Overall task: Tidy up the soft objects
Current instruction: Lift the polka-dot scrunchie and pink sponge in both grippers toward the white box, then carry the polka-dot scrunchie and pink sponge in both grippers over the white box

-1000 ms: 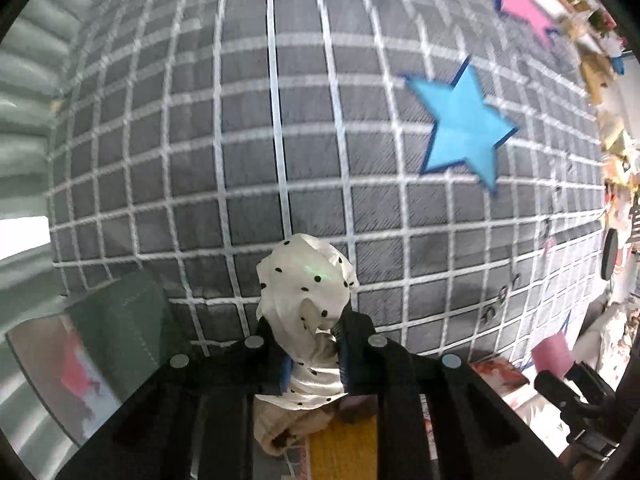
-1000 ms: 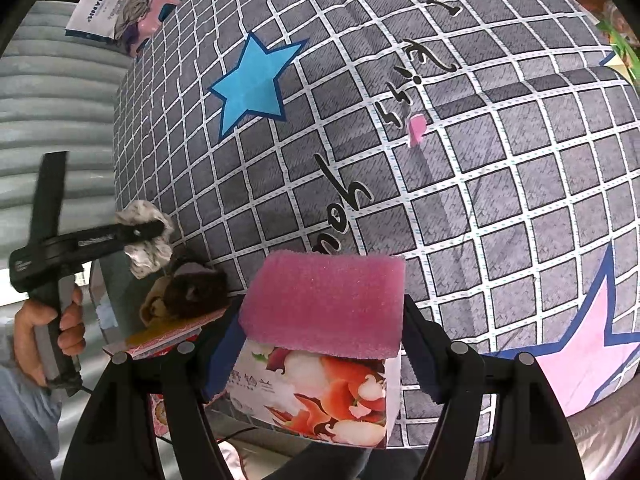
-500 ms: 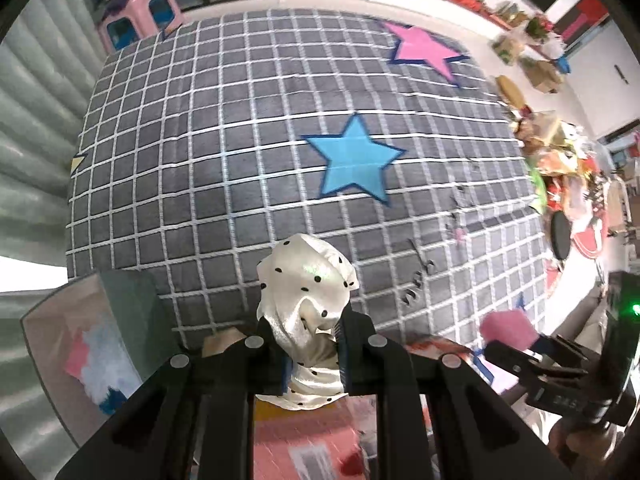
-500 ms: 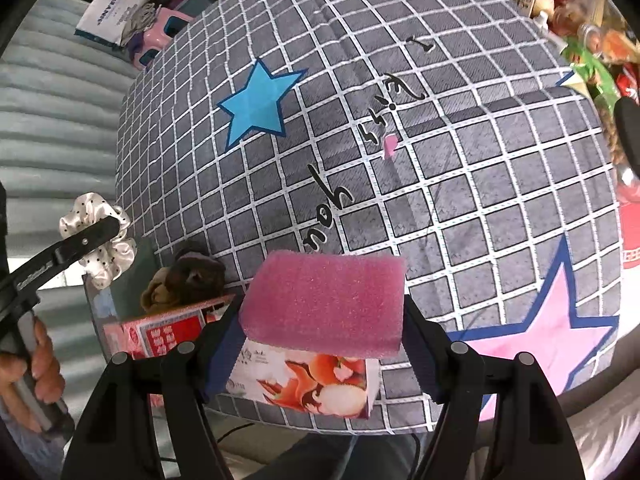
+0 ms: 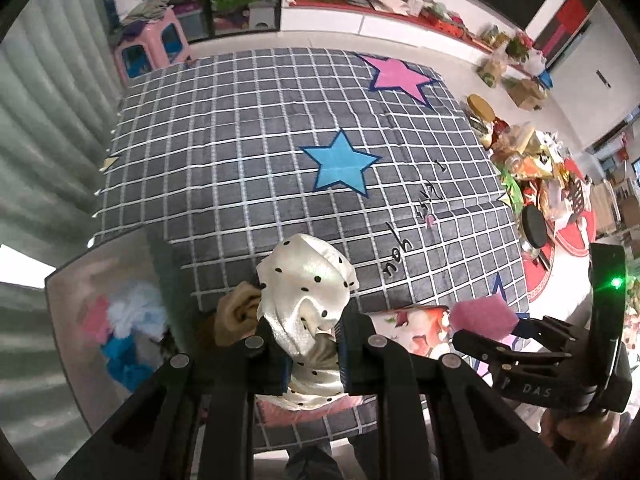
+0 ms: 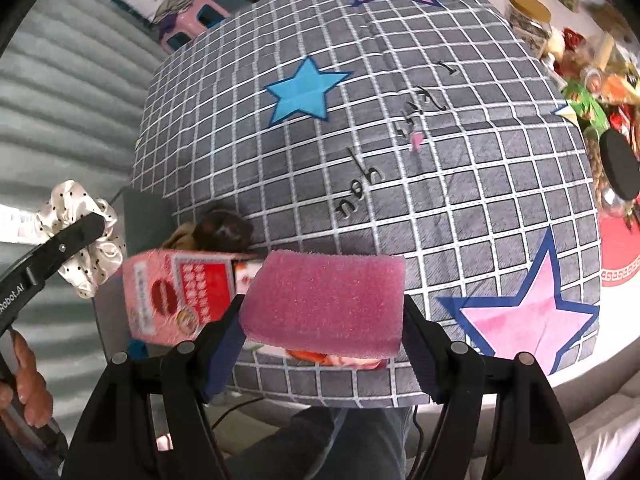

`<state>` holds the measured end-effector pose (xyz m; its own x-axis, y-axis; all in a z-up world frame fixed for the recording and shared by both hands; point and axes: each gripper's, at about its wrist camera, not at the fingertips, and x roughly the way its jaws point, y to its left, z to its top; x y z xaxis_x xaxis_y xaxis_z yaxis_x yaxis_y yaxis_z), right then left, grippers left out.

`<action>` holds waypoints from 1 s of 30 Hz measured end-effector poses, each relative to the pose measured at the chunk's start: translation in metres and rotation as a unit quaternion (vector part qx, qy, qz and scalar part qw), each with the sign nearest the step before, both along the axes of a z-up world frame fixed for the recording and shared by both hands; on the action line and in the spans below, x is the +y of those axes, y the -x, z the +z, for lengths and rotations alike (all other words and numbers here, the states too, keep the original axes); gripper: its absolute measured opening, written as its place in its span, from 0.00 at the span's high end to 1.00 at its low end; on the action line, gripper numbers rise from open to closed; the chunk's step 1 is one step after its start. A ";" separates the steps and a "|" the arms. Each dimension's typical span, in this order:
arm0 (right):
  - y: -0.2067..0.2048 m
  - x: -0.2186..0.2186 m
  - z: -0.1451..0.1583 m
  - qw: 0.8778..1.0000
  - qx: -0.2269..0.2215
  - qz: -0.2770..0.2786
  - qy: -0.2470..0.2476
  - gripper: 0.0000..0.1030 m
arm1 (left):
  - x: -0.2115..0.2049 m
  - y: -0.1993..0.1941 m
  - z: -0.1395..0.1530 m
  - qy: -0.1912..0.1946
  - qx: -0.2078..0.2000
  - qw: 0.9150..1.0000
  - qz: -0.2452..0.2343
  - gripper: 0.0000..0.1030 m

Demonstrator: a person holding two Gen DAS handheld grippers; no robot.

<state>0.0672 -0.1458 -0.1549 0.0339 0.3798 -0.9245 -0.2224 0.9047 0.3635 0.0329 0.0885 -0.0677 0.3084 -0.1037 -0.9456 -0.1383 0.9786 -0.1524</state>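
My left gripper [image 5: 310, 354] is shut on a white satin scrunchie with black dots [image 5: 306, 284], held in the air above the near edge of the grey checked table cover [image 5: 240, 152]. The same scrunchie [image 6: 80, 240] shows at the left of the right wrist view, pinched in the left gripper [image 6: 76, 236]. My right gripper [image 6: 322, 344] is shut on a pink foam sponge [image 6: 324, 300], also lifted; the sponge [image 5: 482, 316] appears at the right of the left wrist view. A brown plush toy [image 6: 218, 230] lies by the table's near-left corner.
A grey open box [image 5: 80, 276] beside the table holds pink, white and blue fluffy things [image 5: 124, 328]. A pink printed carton [image 6: 176, 296] lies at the near edge under the sponge. Cluttered goods [image 5: 532, 160] stand to the right, a pink stool [image 5: 152, 48] at the far left.
Both grippers have risen and tilted outward, so the whole table cover and the room now show. The scrunchie and the sponge stay gripped. The open box has come further into view.
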 end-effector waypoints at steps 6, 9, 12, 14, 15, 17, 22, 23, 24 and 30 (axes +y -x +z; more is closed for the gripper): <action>0.029 0.032 0.019 0.999 -0.024 0.048 0.005 0.28 | 0.026 0.038 0.005 -0.003 -0.004 0.999 0.040 0.81; 0.041 0.048 0.026 0.997 -0.033 0.074 0.006 0.28 | 0.039 0.057 0.003 -0.008 -0.003 0.998 0.060 0.81; 0.053 0.070 0.034 0.994 -0.044 0.104 0.008 0.28 | 0.054 0.076 0.000 -0.007 -0.002 0.996 0.085 0.81; 0.060 0.082 0.038 0.991 -0.049 0.121 0.007 0.28 | 0.066 0.090 -0.002 -0.007 0.000 0.994 0.105 0.81; 0.063 0.087 0.040 0.990 -0.051 0.130 0.007 0.28 | 0.070 0.095 -0.003 -0.008 0.001 0.994 0.111 0.81; 0.069 0.100 0.044 0.987 -0.056 0.149 0.008 0.28 | 0.082 0.107 -0.005 -0.009 0.003 0.991 0.130 0.81; 0.081 0.133 0.052 0.979 -0.069 0.192 0.006 0.28 | 0.108 0.136 -0.010 -0.007 0.010 0.984 0.176 0.81; 0.083 0.140 0.054 0.977 -0.071 0.202 0.006 0.28 | 0.112 0.141 -0.011 -0.007 0.012 0.983 0.184 0.81; 0.086 0.148 0.056 0.974 -0.073 0.213 0.005 0.28 | 0.116 0.146 -0.013 -0.006 0.013 0.981 0.193 0.81; 0.102 0.192 0.063 0.959 -0.085 0.271 0.003 0.28 | 0.138 0.176 -0.020 -0.004 0.021 0.971 0.237 0.81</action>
